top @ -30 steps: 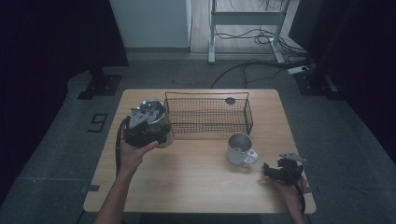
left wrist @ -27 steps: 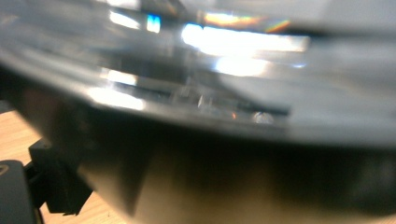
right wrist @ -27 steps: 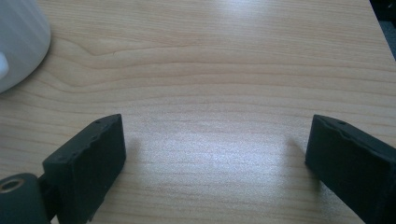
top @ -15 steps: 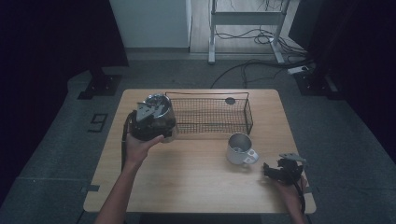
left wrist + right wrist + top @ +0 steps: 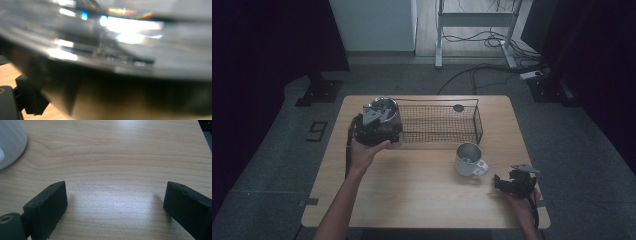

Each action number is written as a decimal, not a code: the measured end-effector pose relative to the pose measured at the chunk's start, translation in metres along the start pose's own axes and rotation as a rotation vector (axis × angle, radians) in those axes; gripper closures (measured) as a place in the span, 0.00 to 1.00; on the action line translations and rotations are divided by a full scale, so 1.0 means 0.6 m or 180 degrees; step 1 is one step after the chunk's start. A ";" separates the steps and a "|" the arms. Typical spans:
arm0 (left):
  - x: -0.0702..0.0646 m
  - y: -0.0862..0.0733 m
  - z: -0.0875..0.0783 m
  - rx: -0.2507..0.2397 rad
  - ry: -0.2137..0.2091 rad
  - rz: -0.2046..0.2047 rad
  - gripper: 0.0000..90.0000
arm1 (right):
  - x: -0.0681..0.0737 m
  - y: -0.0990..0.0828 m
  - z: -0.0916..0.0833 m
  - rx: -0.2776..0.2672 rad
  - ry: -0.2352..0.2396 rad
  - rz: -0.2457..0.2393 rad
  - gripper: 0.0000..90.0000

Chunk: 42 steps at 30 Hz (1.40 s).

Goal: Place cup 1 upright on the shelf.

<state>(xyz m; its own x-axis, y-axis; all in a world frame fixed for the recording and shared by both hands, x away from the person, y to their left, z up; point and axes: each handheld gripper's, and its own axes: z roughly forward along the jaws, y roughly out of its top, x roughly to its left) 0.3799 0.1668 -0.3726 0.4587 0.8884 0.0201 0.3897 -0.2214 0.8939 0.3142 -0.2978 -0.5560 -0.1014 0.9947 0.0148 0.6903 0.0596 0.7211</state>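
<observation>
My left gripper (image 5: 380,120) hovers over the table's far left, right beside the left end of the black wire basket (image 5: 439,123). It is shut on a clear glass vessel (image 5: 384,106), whose blurred, shiny wall (image 5: 120,50) is pressed close in the left gripper view. My right gripper (image 5: 512,183) rests low at the front right of the wooden table (image 5: 412,185), jaws wide open with nothing but bare wood between them (image 5: 115,202). A white mug (image 5: 469,160) stands upright to its left, apart from it; its side (image 5: 10,140) is in the right gripper view.
A small dark round thing (image 5: 458,107) lies in the basket's far right corner. Cables and a metal stand's legs (image 5: 472,30) are on the floor beyond the table. The table's right edge is close beside the right hand.
The left hand has carried the glass to the right and away from the person, from the table's left side up to the basket's left end. The right gripper and the mug have not moved.
</observation>
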 end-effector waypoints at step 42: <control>0.016 0.049 0.058 0.0079 0.0007 -0.0032 0.04 | 0.000 -0.001 0.000 -0.0029 -0.0011 0.0005 0.07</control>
<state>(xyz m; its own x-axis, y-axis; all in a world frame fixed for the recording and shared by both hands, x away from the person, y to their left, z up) 0.4237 0.1548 -0.3618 0.4529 0.8915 0.0122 0.4139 -0.2224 0.8827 0.3140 -0.2979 -0.5563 -0.0978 0.9951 0.0138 0.6839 0.0572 0.7273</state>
